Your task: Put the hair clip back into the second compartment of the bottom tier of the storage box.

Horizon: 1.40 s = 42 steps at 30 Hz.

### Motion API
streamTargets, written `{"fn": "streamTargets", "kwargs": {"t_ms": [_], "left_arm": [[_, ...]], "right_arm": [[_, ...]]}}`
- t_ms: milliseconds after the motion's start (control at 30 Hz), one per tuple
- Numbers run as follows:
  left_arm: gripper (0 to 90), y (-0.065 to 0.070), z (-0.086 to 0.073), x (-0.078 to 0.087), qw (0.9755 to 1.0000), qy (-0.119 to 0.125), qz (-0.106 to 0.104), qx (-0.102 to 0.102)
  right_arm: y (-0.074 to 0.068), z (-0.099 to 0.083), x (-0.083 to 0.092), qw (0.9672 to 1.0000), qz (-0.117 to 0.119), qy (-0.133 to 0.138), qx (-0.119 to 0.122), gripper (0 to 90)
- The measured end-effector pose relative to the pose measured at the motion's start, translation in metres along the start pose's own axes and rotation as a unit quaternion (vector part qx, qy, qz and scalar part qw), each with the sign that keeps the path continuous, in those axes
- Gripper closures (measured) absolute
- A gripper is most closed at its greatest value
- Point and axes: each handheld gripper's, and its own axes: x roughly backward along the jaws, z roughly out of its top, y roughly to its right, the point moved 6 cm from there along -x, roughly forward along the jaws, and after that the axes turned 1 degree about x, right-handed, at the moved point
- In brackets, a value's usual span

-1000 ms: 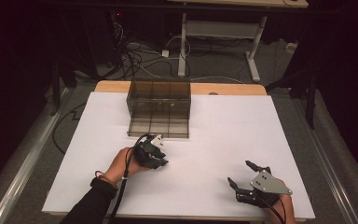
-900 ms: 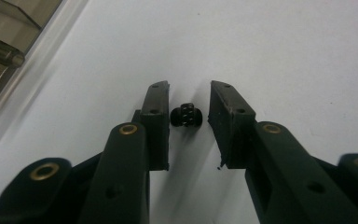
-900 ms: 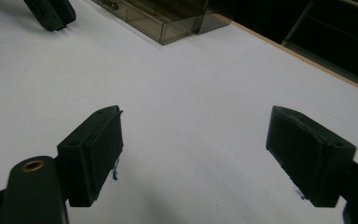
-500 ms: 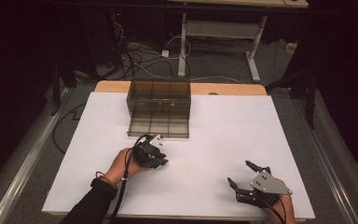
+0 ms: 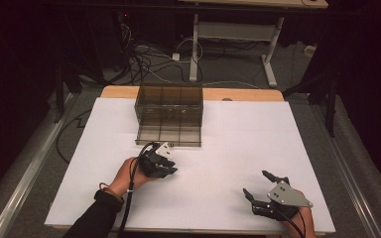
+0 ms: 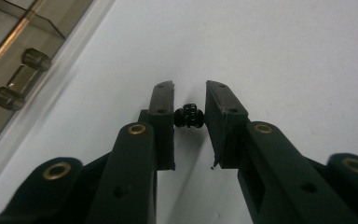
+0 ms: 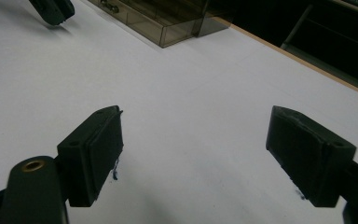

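Surface: a white sheet (image 5: 218,148) is laid over a wooden table (image 5: 238,94), whose bare wood is seen along the far edge.

Organiser box: a smoky transparent box (image 5: 169,113) divided into compartments is set at the far edge of the sheet, left of centre; its low front tray reaches toward the near side. In the left gripper view, 2 dark cylindrical pieces (image 6: 21,77) with a brass-coloured middle are seen inside it; which compartment cannot be told.

Left gripper (image 6: 189,109): held just in front of the box's tray, near the middle of the sheet. The jaws are drawn close and clenched on a small black part (image 6: 189,116), pinched between the 2 pads above the sheet.

Small black part: knobbly and rounded; its exact kind cannot be told.

Right gripper (image 7: 193,140): held near the near right corner of the sheet, well apart from the box. Its jaws are spread wide with nothing between the pads.
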Motion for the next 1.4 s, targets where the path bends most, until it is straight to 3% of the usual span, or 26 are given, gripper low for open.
{"fn": "streamTargets", "kwargs": {"t_ms": [600,833,900,1400], "left_arm": [[71.3,-0.007,0.000,0.018,0.9982,0.038,0.045,-0.007],[71.3,-0.010,0.003,0.027,0.9947,0.069,0.075,-0.011],[71.3,-0.011,0.004,0.030,0.9927,0.083,0.087,-0.011],[71.3,-0.016,0.008,0.049,0.9832,0.136,0.122,-0.009]], "right_arm": [[0.000,0.001,0.001,1.0000,0.001,0.003,0.001,18.8],[0.001,0.001,0.001,1.0000,0.001,0.004,0.001,18.9],[0.000,0.001,0.001,1.0000,0.001,0.004,0.001,18.8],[-0.001,0.002,0.001,1.0000,0.004,0.004,0.004,18.9]]}}
